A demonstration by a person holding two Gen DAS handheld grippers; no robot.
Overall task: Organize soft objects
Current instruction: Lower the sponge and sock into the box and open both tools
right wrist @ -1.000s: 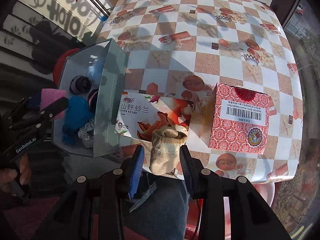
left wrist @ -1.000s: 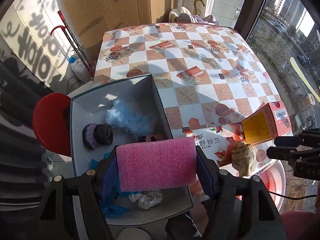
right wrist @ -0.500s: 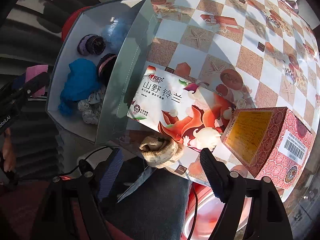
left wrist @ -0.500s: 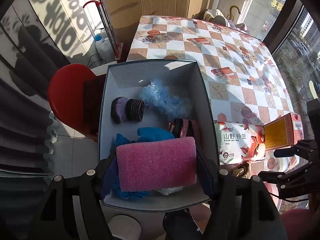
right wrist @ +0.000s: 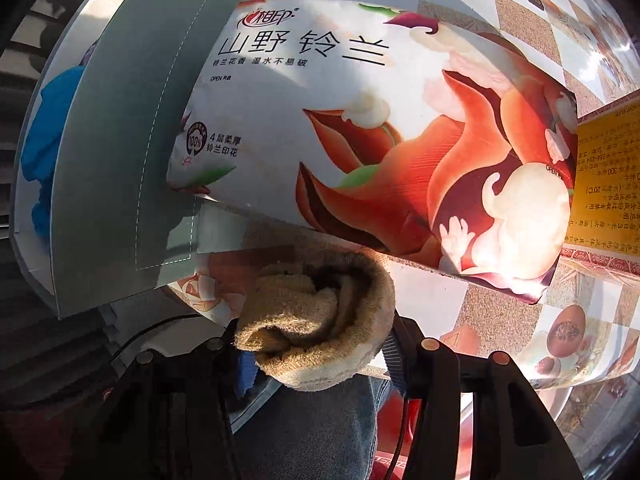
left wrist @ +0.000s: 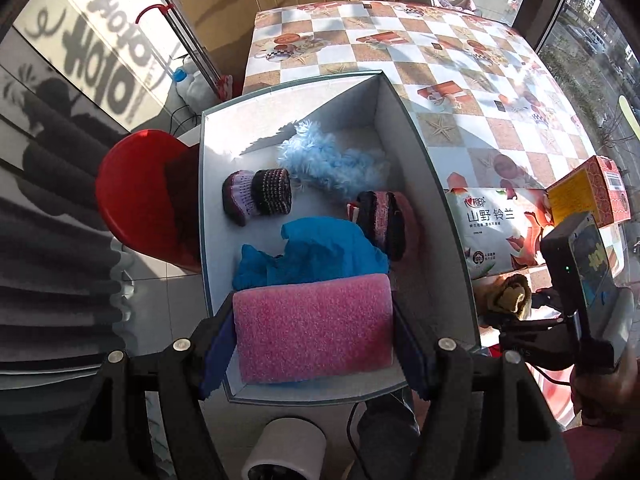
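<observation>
A checkered table (left wrist: 460, 80) carries a tall grey box (left wrist: 288, 92) at its near left corner. Inside the box lie a fluffy pale-blue piece (left wrist: 332, 164), a crumpled blue cloth (left wrist: 312, 252), a purple-and-dark knitted bootie (left wrist: 256, 196) and a second dark knitted bootie (left wrist: 384, 220). Just right of the box lies a flat tissue pack (right wrist: 380, 120), with a red and yellow carton (left wrist: 588, 196) beyond it.

The left gripper (left wrist: 314, 340) pinches a pink sponge block (left wrist: 312, 328), rough and porous, holding it over the box's near end.

The right gripper (right wrist: 316, 344) is closing on a rolled tan sock (right wrist: 320, 320), fuzzy and bunched, at the table's near edge beside the tissue pack; its blue pads sit against the sock's sides.
</observation>
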